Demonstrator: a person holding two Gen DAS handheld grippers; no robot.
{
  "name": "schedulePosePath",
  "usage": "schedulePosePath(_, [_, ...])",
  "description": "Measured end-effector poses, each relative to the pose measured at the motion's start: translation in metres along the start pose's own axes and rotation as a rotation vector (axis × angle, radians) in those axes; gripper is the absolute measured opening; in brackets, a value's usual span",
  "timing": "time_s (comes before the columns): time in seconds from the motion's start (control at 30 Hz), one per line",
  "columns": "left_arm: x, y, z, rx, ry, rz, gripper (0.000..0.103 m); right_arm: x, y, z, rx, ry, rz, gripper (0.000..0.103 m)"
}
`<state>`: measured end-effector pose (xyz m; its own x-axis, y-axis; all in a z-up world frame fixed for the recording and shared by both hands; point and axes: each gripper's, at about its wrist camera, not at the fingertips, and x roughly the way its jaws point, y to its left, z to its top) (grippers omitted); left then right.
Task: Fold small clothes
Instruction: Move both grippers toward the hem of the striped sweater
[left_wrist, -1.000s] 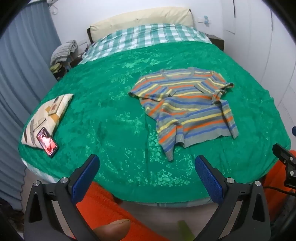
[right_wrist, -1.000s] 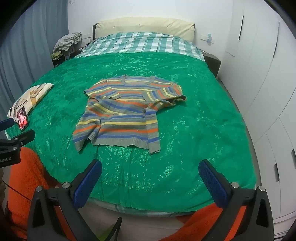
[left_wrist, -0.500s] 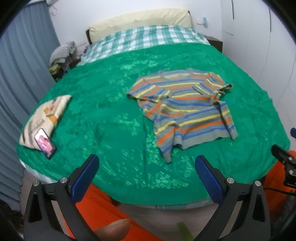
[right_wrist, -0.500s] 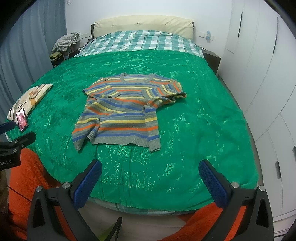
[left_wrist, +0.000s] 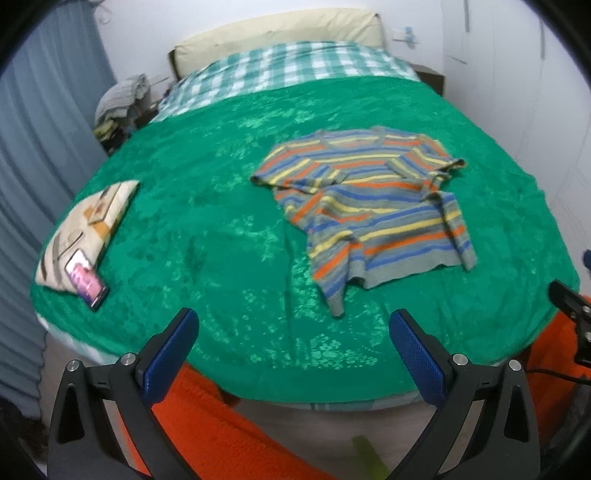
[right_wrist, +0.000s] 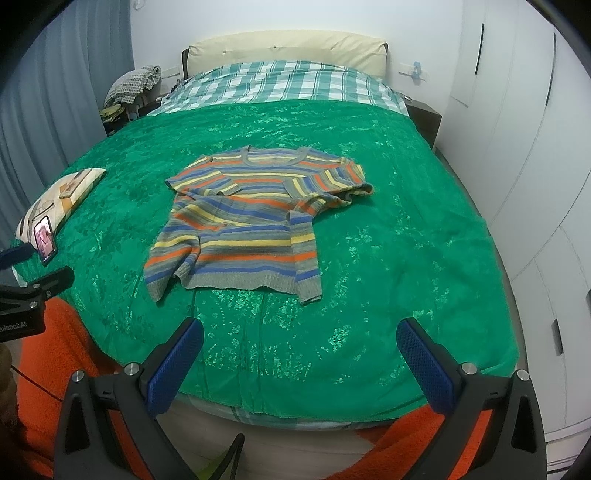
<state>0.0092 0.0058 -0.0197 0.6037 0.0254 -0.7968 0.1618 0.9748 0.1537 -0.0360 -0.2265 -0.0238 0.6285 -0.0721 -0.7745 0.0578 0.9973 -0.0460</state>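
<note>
A small striped sweater (left_wrist: 373, 214) in grey, blue, orange and yellow lies on the green bedspread (left_wrist: 221, 229), both sleeves folded in over the body. It also shows in the right wrist view (right_wrist: 251, 225), near the bed's middle. My left gripper (left_wrist: 293, 339) is open and empty, held over the bed's near edge, short of the sweater's hem. My right gripper (right_wrist: 299, 350) is open and empty, also near the front edge, below the hem. Part of the left gripper body (right_wrist: 33, 295) shows at the left of the right wrist view.
A patterned pillow (left_wrist: 88, 225) with a phone (left_wrist: 86, 282) on it lies at the bed's left edge. Checked bedding (right_wrist: 284, 83) and a cream headboard (right_wrist: 288, 46) are at the far end. White wardrobes (right_wrist: 524, 147) stand on the right. An orange blanket (left_wrist: 229, 424) lies below the bed edge.
Both grippers have moved slightly toward the bed, so the sweater sits a little lower and nearer in both views. Both stay open. The sweater has not moved.
</note>
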Motion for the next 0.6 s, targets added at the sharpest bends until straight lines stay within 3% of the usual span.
schedulePosePath(0.37, [0.018,0.011,-0.007,-0.021,0.048,-0.023,0.103,0.007,-0.01,-0.003,0.044,0.009,-0.027,0.103])
schedulePosePath(0.6, [0.039,0.016,-0.016,-0.05,0.095,-0.059,0.103,0.014,-0.026,-0.008,0.113,0.019,0.044,0.103])
